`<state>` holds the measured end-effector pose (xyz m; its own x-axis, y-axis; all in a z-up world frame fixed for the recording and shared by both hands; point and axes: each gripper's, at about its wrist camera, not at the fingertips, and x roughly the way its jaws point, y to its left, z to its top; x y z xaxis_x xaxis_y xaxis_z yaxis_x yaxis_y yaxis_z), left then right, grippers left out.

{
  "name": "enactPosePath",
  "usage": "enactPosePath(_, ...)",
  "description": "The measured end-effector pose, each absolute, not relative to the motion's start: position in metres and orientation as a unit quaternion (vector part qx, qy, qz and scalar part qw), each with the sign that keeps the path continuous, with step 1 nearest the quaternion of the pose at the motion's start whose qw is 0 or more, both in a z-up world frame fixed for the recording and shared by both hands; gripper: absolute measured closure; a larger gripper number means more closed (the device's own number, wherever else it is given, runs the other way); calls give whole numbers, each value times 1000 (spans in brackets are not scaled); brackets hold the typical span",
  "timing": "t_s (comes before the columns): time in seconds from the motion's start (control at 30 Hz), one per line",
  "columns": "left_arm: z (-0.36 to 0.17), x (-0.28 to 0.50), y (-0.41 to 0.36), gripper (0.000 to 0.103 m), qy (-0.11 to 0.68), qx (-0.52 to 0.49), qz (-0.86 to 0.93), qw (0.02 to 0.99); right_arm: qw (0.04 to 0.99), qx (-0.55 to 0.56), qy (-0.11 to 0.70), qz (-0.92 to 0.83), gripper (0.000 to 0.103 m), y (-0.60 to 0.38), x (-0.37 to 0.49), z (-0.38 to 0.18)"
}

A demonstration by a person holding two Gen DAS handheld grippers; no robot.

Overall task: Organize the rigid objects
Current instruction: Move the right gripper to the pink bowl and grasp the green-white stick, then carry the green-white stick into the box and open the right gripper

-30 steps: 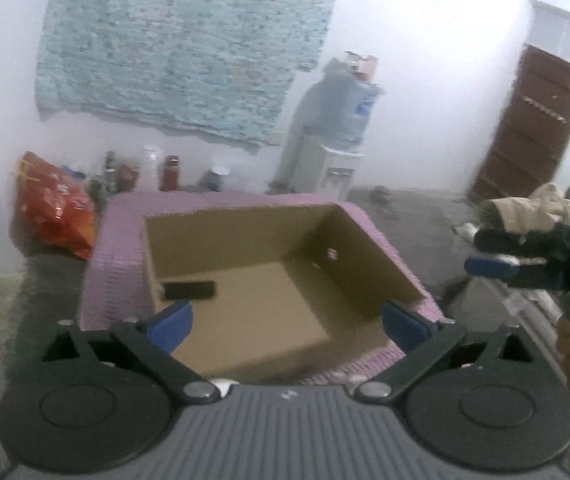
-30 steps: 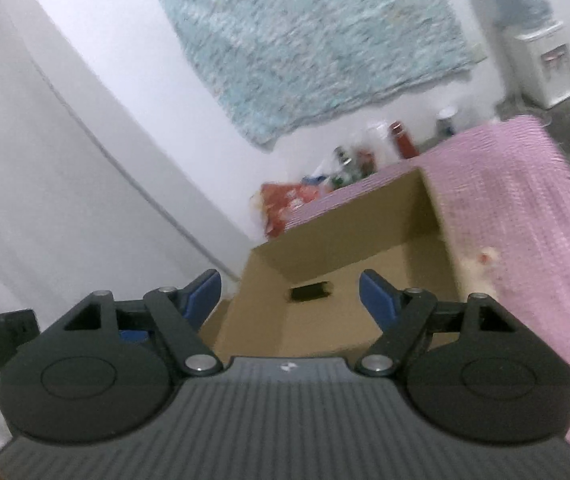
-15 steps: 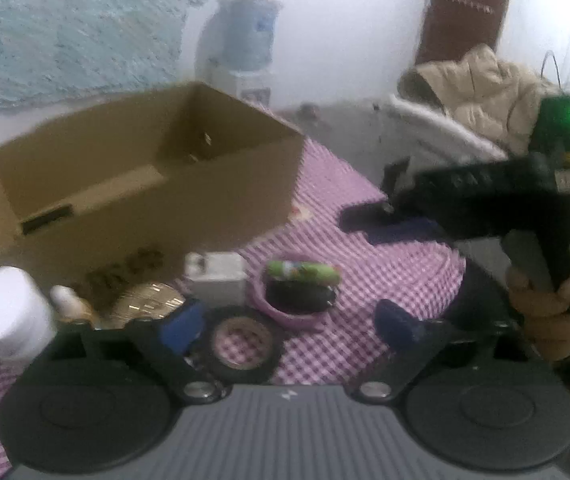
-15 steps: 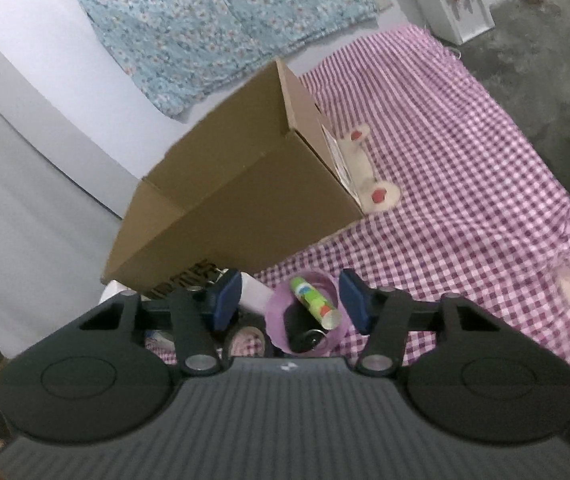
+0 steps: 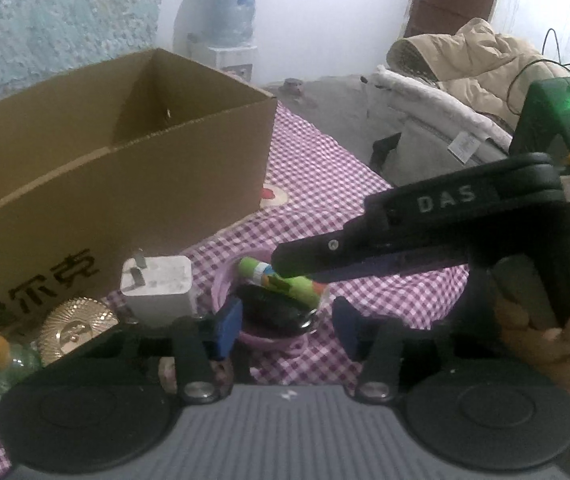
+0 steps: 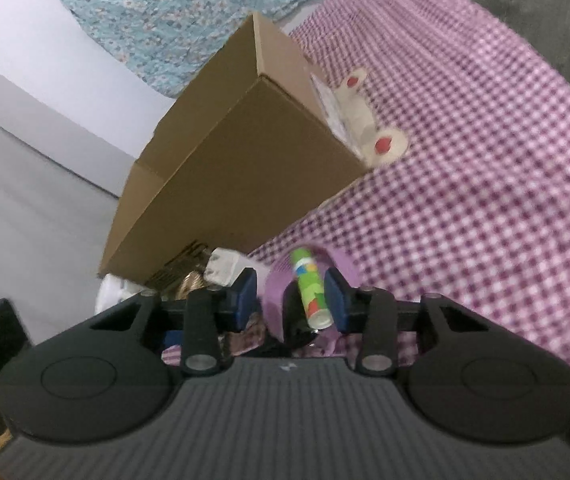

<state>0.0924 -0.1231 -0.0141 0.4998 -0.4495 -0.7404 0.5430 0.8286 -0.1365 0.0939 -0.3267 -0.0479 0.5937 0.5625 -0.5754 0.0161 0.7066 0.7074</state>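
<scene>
Checked purple cloth [image 6: 465, 168] covers the table, with a cardboard box [image 5: 117, 184] standing open-topped at its far left and a blue patterned cloth [image 6: 205, 4] hanging on the wall behind. Just near of the box sit a white charger [image 5: 157, 292], a gold disc [image 5: 77, 328] and a small pink bowl [image 5: 221, 280]. A green glue stick [image 6: 309, 288] lies across that bowl (over something dark I can't make out). My left gripper [image 5: 287, 326] and right gripper [image 6: 289, 298] have both just been closing their jaws, which stand apart around the bowl and stick, clamped on nothing.
</scene>
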Motion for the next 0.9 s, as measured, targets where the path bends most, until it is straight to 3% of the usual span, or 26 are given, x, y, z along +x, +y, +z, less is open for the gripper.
enactPosePath(0.17,-18,96,-123,54,420,46,-298,856,789,387,435,194,66,-328,99,-61)
enactPosePath(0.33,-21,102,-124,61,423,46,-295,855,788,382,451,176,66,-323,108,-68)
enactPosePath(0.4,-21,102,-124,68,423,44,-297,855,786,381,456,173,66,-320,113,-71)
enactPosePath(0.73,-21,104,-128,75,417,54,-299,857,800,372,443,157,85,-313,115,-67)
enactPosePath(0.9,-19,102,-129,75,410,57,-299,860,808,365,433,160,87,-311,111,-59)
